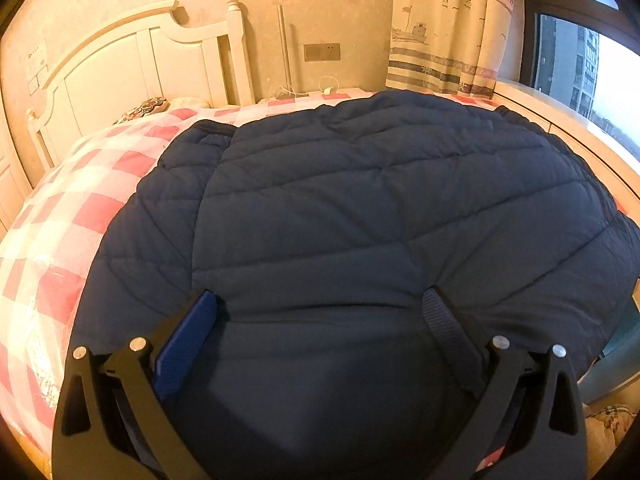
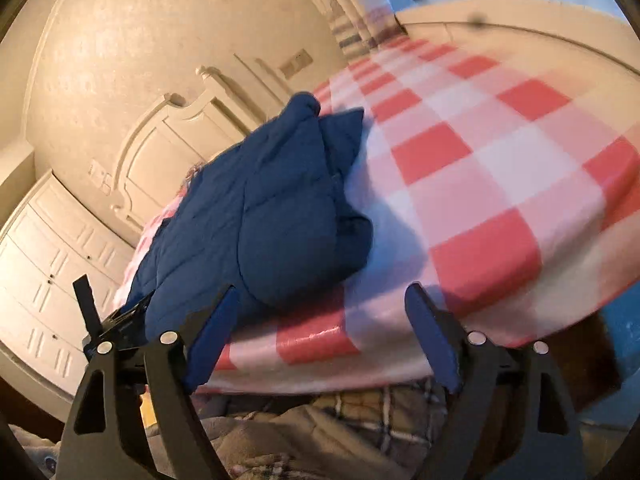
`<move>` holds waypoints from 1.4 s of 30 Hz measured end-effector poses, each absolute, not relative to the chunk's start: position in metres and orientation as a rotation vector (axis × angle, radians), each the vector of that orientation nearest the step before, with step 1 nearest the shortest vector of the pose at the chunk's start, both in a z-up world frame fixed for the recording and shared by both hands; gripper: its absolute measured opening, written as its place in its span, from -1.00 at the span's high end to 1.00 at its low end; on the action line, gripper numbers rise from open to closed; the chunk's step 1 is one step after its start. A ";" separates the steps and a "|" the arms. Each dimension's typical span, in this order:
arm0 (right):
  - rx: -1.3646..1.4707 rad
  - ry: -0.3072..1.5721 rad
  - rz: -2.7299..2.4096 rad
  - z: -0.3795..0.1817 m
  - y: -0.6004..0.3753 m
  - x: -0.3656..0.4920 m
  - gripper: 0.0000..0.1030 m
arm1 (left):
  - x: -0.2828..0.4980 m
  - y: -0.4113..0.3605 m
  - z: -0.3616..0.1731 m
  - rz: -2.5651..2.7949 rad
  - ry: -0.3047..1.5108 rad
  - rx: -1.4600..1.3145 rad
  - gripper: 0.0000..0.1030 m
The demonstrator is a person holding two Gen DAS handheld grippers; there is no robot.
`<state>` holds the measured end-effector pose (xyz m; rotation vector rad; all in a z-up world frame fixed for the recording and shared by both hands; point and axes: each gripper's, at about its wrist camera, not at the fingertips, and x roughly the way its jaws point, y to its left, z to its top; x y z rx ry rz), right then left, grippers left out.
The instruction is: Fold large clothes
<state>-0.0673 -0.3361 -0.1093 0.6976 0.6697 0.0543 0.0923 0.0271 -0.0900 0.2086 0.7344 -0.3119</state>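
Lying spread across the red-and-white checked bed (image 1: 52,216), the navy quilted jacket (image 1: 360,208) occupies most of the left wrist view, with its near edge directly under the left tool (image 1: 320,312). That tool stands with its 2 fingers wide apart and nothing between the pads; the jacket fabric fills the gap below them, but contact cannot be confirmed. The right tool (image 2: 320,312) is likewise spread apart and holds nothing. In the right wrist view the jacket (image 2: 260,216) lies ahead and to the left of the right tool, bunched into a raised mound, with its long axis running away toward the white headboard (image 2: 168,140). The left finger of the right tool sits just beside the nearest bulge of fabric; bare bedcover lies in front of the right finger. Judged from this, the left tool is the nearer of the 2 to the garment, and the right tool must shift left to reach an edge. Obstructions appear few: a patterned pillow (image 1: 144,108) near the headboard and a curtain (image 1: 448,28) beyond the bed, both well apart from the jacket. The right view is motion-blurred, so fine seams cannot be read.
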 end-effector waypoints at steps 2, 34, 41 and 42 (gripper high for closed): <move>0.701 0.673 0.093 -0.108 -0.329 -0.054 -0.57 | 0.093 0.028 -0.090 -0.314 0.736 0.208 -0.96; 0.703 0.439 0.123 -0.060 -0.293 0.010 0.09 | 0.276 -0.066 -0.070 -0.143 0.974 0.266 -0.88; 0.533 0.390 0.128 -0.015 -0.258 0.012 0.09 | 0.142 -0.033 -0.031 -0.340 0.769 0.310 -0.81; 0.492 0.374 0.139 -0.003 -0.246 0.012 0.09 | 0.117 -0.035 -0.047 -0.380 0.791 0.377 -0.81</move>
